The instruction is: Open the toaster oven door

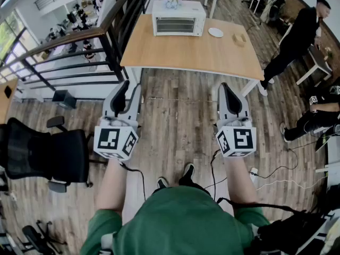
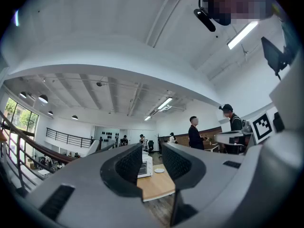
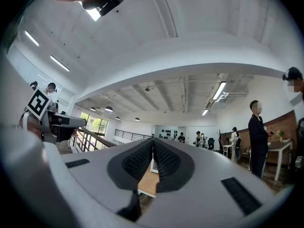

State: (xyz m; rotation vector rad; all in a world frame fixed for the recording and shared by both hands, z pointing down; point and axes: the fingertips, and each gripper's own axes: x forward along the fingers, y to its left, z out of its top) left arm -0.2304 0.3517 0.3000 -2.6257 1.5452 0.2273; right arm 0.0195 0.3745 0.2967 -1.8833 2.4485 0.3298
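The toaster oven (image 1: 178,18) is located on the far left part of the wooden table (image 1: 191,52), with its glass door (image 1: 178,25) facing the near side. The door is seen closed, flush with the oven front. A pale object (image 1: 172,3) is placed on top of the oven (its kind cannot be made out). To the right of the oven, a white plate (image 1: 215,32) and a small tan object (image 1: 239,38) are set on the tabletop, apart from one another.

Both tools are held over the wooden floor (image 1: 175,121), on the near side of the table and well apart from the oven. The left gripper (image 1: 123,85) is released: in the left gripper view its jaws are seen spread, with nothing between them; only the distant oven (image 2: 145,165) is framed in the gap. The right gripper (image 1: 225,86) is clenched on nothing: in the right gripper view its jaws are pressed together along their length.

A black office chair (image 1: 42,153) is positioned at the near left, beside a dark railing (image 1: 79,52). A person in black (image 1: 297,36) is stationed at the far right.
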